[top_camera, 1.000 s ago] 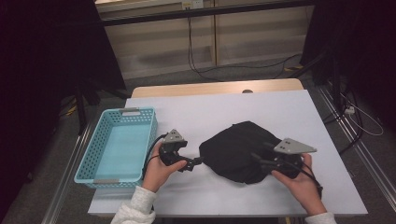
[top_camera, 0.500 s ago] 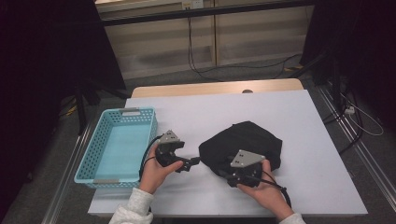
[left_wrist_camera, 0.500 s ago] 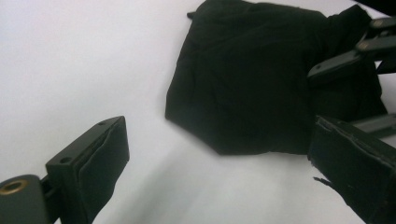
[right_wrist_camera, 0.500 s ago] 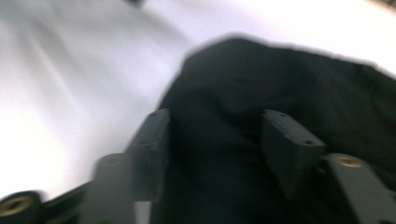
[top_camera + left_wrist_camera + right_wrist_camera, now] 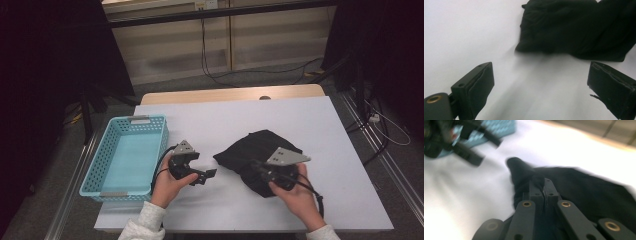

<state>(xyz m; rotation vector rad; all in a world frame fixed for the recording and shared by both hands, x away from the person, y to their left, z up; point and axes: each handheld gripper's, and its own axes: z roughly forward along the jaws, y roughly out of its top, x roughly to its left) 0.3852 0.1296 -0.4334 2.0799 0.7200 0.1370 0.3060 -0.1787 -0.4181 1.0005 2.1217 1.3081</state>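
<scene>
A crumpled black cloth (image 5: 265, 145) lies on the white table (image 5: 280, 112), right of centre. My right gripper (image 5: 254, 164) reaches over the cloth's near side, pointing left. In the right gripper view (image 5: 544, 182) its jaws have just been closing and now stand together, their tips sunk in a bunched fold of the cloth (image 5: 586, 187). My left gripper (image 5: 202, 167) rests just left of the cloth, a short gap apart from it. Seen in the left gripper view (image 5: 540, 67), its jaws are wide apart over bare table, with the cloth (image 5: 574, 27) ahead of them.
A light blue perforated basket (image 5: 100, 170) stands at the table's left side with nothing in it. A wooden strip (image 5: 225, 94) runs along the far edge. Beyond the table are floor, cables and dark stands.
My right hand has moved left from the cloth's right edge to its near middle, and its jaws have come together on the cloth. The left hand has stayed put.
</scene>
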